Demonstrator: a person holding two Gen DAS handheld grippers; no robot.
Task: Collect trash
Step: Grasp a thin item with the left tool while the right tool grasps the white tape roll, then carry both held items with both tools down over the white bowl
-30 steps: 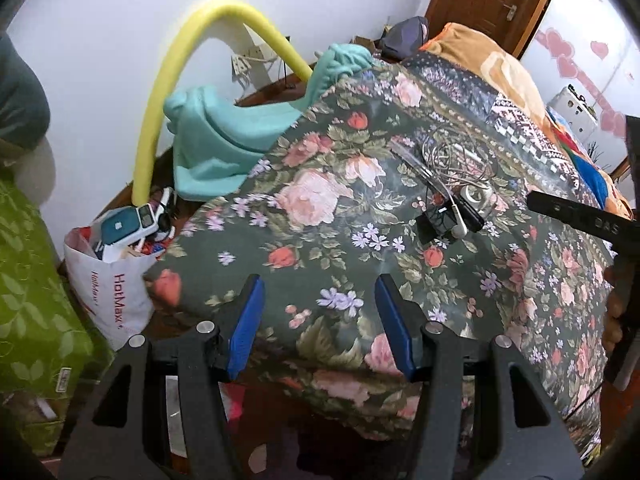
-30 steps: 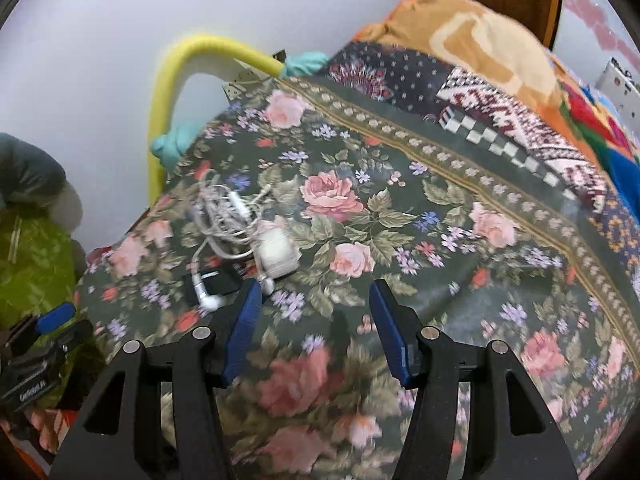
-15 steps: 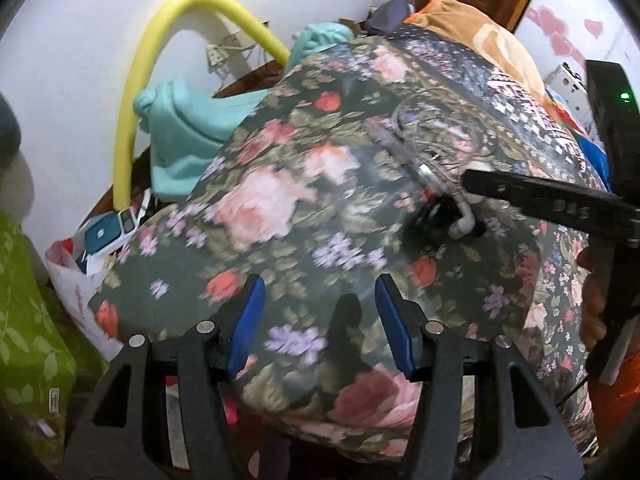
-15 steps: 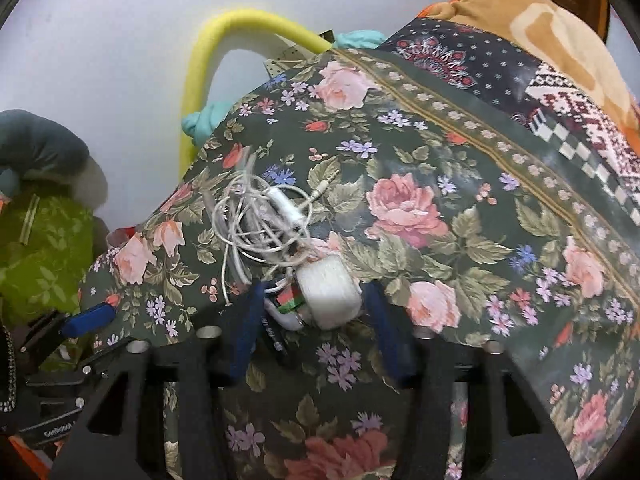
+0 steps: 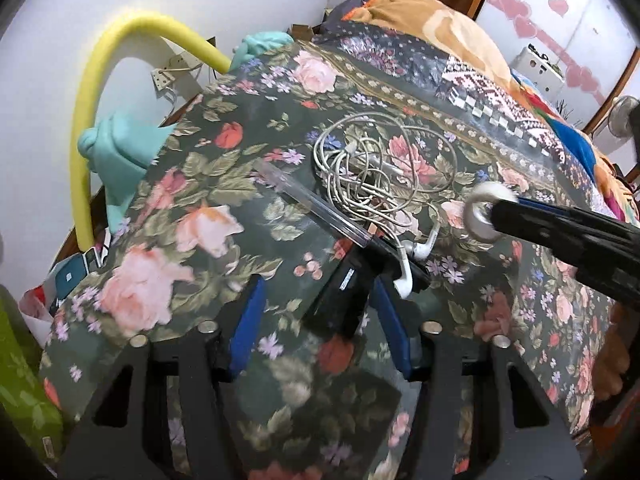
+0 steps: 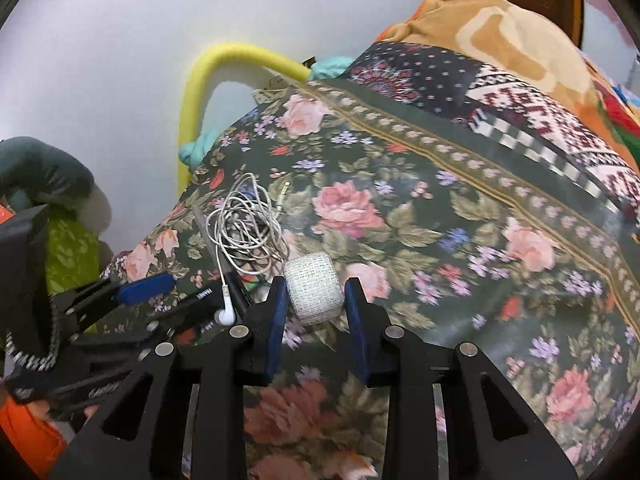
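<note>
On the floral bedspread [image 5: 192,184] lies a tangle of white earphone cable [image 5: 380,172], a clear plastic stick [image 5: 312,204] and a flat black object [image 5: 340,296]. My left gripper [image 5: 320,320] straddles that black object. Its jaws are closing, and the left pad still stands clear of it. In the right wrist view a white gauze roll [image 6: 316,294] sits between the blue pads of my right gripper [image 6: 316,312]. Those jaws are closing too, and both pads touch the roll. The left wrist view shows the same roll [image 5: 482,216] at the right gripper's tip.
A yellow foam tube [image 5: 100,100] arches against the wall beside a teal cloth [image 5: 120,148]. A white shopping bag [image 5: 48,300] stands on the floor at the left. An orange blanket [image 5: 440,28] covers the far bed. A hand [image 5: 608,360] shows at the right.
My left gripper has moved over the bed's corner until the black object lies between its jaws. My right gripper came up to the white roll and narrowed around it.
</note>
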